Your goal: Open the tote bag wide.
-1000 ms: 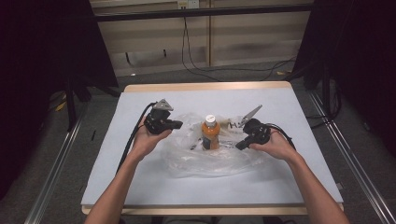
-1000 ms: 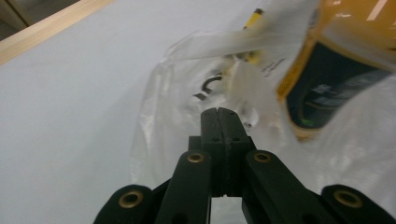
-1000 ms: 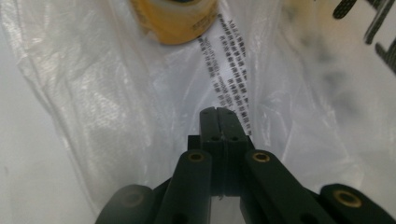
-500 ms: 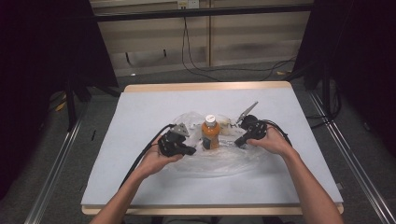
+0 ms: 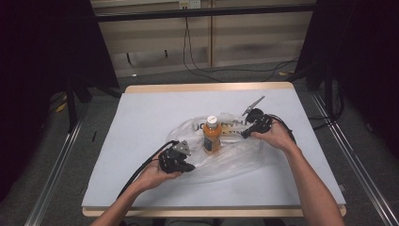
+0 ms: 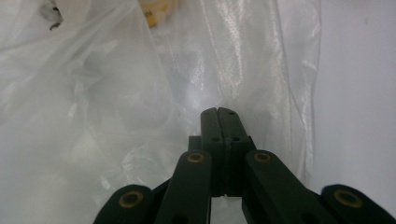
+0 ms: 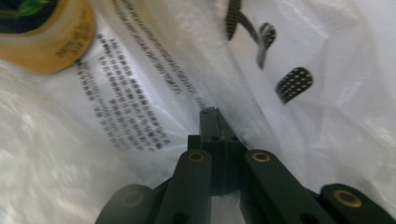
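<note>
One orange bottle (image 5: 212,135) with a white cap stands upright inside a clear, crumpled plastic bag (image 5: 226,157) printed with dark text, mid-table (image 5: 141,117). I see my forearms reaching in from the near edge. Near-left of the bottle, my left gripper (image 5: 188,165) has its jaws pressed together on the bag's film. Right of the bottle, my right gripper (image 5: 245,133) is likewise clamped on the bag's printed edge.

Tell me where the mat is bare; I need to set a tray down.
Free: the white mat left of the plastic bag, and the strip behind it up to the far edge. Crowded: the middle, with bag, bottle, left gripper and right gripper.
</note>
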`<state>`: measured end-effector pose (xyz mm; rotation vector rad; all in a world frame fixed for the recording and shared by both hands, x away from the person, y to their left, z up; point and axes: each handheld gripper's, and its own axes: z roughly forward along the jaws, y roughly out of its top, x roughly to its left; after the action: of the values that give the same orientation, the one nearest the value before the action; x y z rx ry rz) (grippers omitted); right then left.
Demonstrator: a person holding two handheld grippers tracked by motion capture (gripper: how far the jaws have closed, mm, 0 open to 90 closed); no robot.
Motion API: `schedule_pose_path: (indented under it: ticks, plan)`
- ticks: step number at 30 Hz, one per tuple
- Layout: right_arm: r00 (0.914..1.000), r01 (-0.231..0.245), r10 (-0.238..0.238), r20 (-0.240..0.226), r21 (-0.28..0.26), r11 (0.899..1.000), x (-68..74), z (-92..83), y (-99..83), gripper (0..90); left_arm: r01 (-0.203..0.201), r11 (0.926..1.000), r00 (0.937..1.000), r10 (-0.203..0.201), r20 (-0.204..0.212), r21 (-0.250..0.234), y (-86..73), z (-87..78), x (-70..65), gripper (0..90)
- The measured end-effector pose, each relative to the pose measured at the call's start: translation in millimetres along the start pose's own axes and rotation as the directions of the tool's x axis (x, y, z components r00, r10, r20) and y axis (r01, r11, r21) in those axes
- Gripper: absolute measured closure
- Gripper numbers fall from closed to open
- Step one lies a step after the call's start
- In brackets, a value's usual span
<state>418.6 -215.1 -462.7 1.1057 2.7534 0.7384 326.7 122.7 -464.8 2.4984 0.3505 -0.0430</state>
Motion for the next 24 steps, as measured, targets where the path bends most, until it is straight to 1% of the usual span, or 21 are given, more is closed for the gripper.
schedule_pose_path:
  ticks: [1,3,4,5,7,8,9,11,12,13,14,15,16,17,18,19,20,21,22,23,24]
  plan:
    - [0.9998,-0.005,0.006,0.019,-0.002,1.0,-1.4,-0.9,-0.8,90.0,0.0,1.0,1.0,0.0,0.002,0.002,-1.1,-0.9,-0.2,90.0]
    - [0.9991,-0.02,0.021,0.038,-0.003,1.0,-4.9,-2.3,-3.0,90.0,0.01,0.9999,0.9999,-0.01,0.004,-0.005,-2.3,-1.1,0.8,90.0]
    - [0.9989,-0.023,0.023,0.042,-0.007,1.0,-6.1,-2.6,-3.6,90.0,0.018,0.9996,0.9997,-0.018,0.015,-0.02,-2.5,-0.2,2.7,90.0]
    - [0.9988,-0.029,0.03,0.04,-0.007,1.0,-5.9,-2.7,-3.8,90.0,0.028,0.9994,0.9996,-0.028,0.003,-0.022,-1.9,0.3,4.0,90.0]
    - [0.9995,-0.019,0.019,0.027,-0.006,1.0,-3.6,-2.4,-3.6,90.0,0.037,0.9991,0.9993,-0.037,-0.006,-0.021,0.4,0.8,6.8,90.0]
    - [0.9997,-0.01,0.01,0.02,-0.008,1.0,-1.7,-2.4,-3.1,90.0,0.041,0.9986,0.9991,-0.042,-0.006,-0.033,1.7,1.1,8.8,90.0]
    - [0.9999,-0.015,0.015,0.003,-0.02,1.0,1.6,-2.9,-2.3,90.0,0.05,0.9983,0.9987,-0.05,-0.012,-0.031,3.4,-0.1,10.3,90.0]
    - [0.9997,-0.008,0.007,-0.021,-0.045,0.999,7.9,-5.1,0.3,90.0,0.058,0.9973,0.998,-0.059,-0.024,-0.045,5.8,-2.7,14.0,90.0]
    - [0.9995,0.01,-0.011,-0.029,-0.049,0.999,11.5,-6.0,2.1,90.0,0.053,0.9969,0.9984,-0.054,-0.015,-0.058,5.9,-3.7,17.1,90.0]
    - [0.9993,0.02,-0.021,-0.03,-0.044,0.999,15.8,-6.9,3.7,90.0,0.074,0.9954,0.9969,-0.075,-0.022,-0.061,6.5,-5.0,17.4,90.0]
    - [0.9985,0.039,-0.041,-0.036,-0.044,0.998,18.8,-8.0,4.7,90.0,0.076,0.9946,0.9967,-0.078,-0.021,-0.071,6.2,-5.5,19.4,90.0]
    - [0.9982,0.043,-0.045,-0.041,-0.047,0.998,22.0,-9.1,5.1,90.0,0.087,0.9934,0.9953,-0.09,-0.037,-0.075,6.3,-6.0,21.0,90.0]
    - [0.9974,0.046,-0.049,-0.053,-0.052,0.998,25.0,-10.0,4.9,90.0,0.077,0.9944,0.996,-0.08,-0.04,-0.073,6.4,-6.9,24.6,90.0]
    - [0.9965,0.055,-0.059,-0.059,-0.059,0.997,27.6,-10.3,4.5,90.0,0.09,0.9923,0.9945,-0.094,-0.047,-0.086,7.2,-7.8,26.8,90.0]
    - [0.996,0.062,-0.066,-0.061,-0.056,0.997,31.2,-10.3,4.2,90.0,0.124,0.9845,0.9904,-0.131,-0.044,-0.124,8.2,-7.0,27.3,90.0]
    - [0.995,0.073,-0.076,-0.064,-0.049,0.996,35.4,-10.1,3.7,90.0,0.126,0.9849,0.9899,-0.133,-0.049,-0.119,9.5,-8.8,29.3,90.0]
    - [0.9936,0.091,-0.093,-0.064,-0.04,0.995,39.5,-9.5,3.1,90.0,0.129,0.9836,0.9888,-0.137,-0.059,-0.126,10.8,-9.4,31.4,90.0]
    - [0.9919,0.107,-0.11,-0.064,-0.035,0.994,43.0,-9.1,1.7,90.0,0.14,0.9814,0.9868,-0.149,-0.062,-0.131,12.3,-9.9,33.8,90.0]
    - [0.9914,0.11,-0.112,-0.067,-0.036,0.993,45.9,-9.2,0.0,90.0,0.14,0.9814,0.9868,-0.149,-0.062,-0.131,12.3,-9.9,33.8,90.0]
    - [0.9914,0.11,-0.112,-0.067,-0.036,0.993,45.9,-9.2,0.0,90.0,0.139,0.9826,0.987,-0.148,-0.064,-0.123,13.4,-10.7,37.3,90.0]
    - [0.9904,0.116,-0.119,-0.071,-0.036,0.993,48.6,-8.5,-4.2,90.0,0.162,0.9758,0.9816,-0.174,-0.078,-0.147,15.9,-10.2,42.0,90.0]
